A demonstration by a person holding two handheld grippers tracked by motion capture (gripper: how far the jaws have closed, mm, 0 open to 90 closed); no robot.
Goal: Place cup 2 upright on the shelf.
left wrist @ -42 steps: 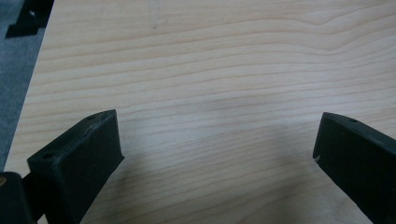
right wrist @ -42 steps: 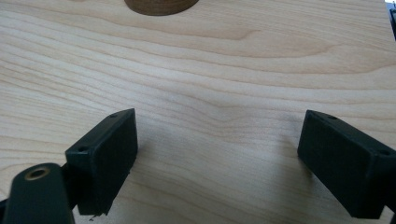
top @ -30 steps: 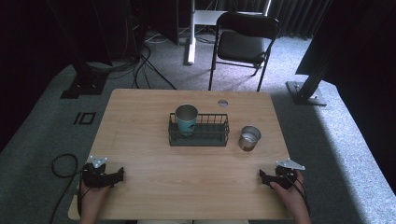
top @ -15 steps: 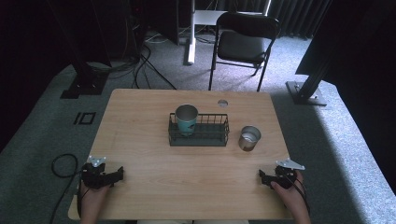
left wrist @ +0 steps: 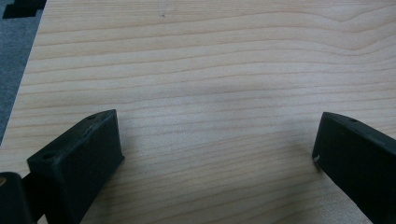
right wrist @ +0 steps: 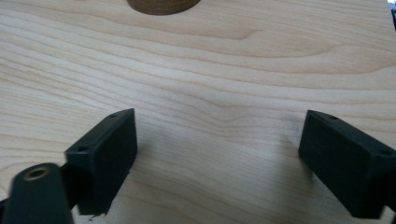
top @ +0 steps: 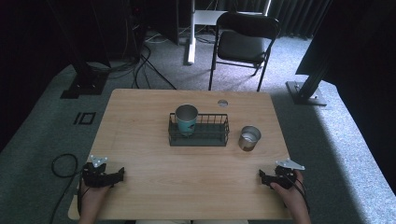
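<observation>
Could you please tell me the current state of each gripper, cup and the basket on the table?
Left gripper: open, empty, near table edge.
Right gripper: open, empty, near table edge.
Teal metal cup: upright inside the basket's left end.
Black wire basket: upright, mid-table.
Short silver metal cup: upright on wooden table, right of basket.

A brown round base (right wrist: 163,5) is cut off by the top edge; the teal cup's (top: 186,120) lower part sits behind basket (top: 219,140) wire.
</observation>
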